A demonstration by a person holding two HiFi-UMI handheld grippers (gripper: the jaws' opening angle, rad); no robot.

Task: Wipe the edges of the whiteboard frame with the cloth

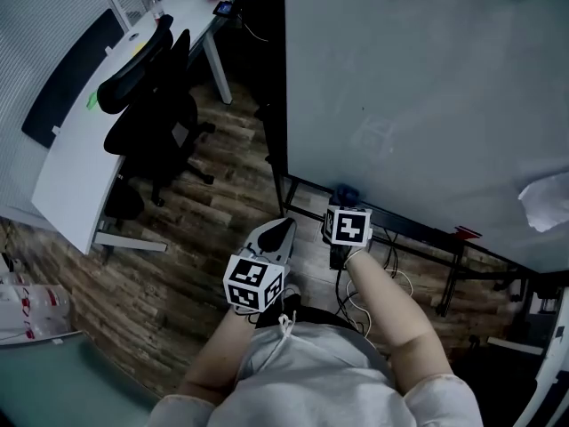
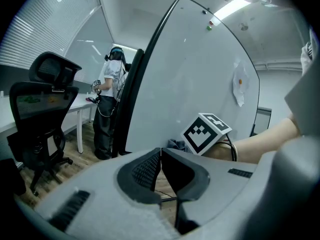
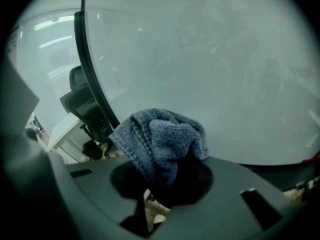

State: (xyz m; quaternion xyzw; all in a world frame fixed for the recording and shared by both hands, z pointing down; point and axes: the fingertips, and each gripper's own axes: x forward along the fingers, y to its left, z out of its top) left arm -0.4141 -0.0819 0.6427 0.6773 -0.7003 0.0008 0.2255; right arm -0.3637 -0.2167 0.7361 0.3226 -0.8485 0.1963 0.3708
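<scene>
The whiteboard (image 1: 418, 87) fills the right of the head view, with its black frame edge (image 1: 276, 78) running down its left side. My right gripper (image 1: 345, 205) is shut on a grey-blue cloth (image 1: 345, 192) and sits just under the board's lower left corner. In the right gripper view the bunched cloth (image 3: 160, 144) hides the jaw tips, with the board (image 3: 210, 54) right behind it and the frame edge (image 3: 89, 69) to the left. My left gripper (image 1: 281, 231) hangs lower and to the left, shut and holding nothing (image 2: 160, 152).
A black office chair (image 1: 151, 105) and a white desk (image 1: 80, 158) stand to the left. The board's stand bars (image 1: 400, 229) and cables (image 1: 391, 283) lie below. A crumpled white paper (image 1: 544, 201) sticks on the board. A person (image 2: 107, 109) stands by the far desk.
</scene>
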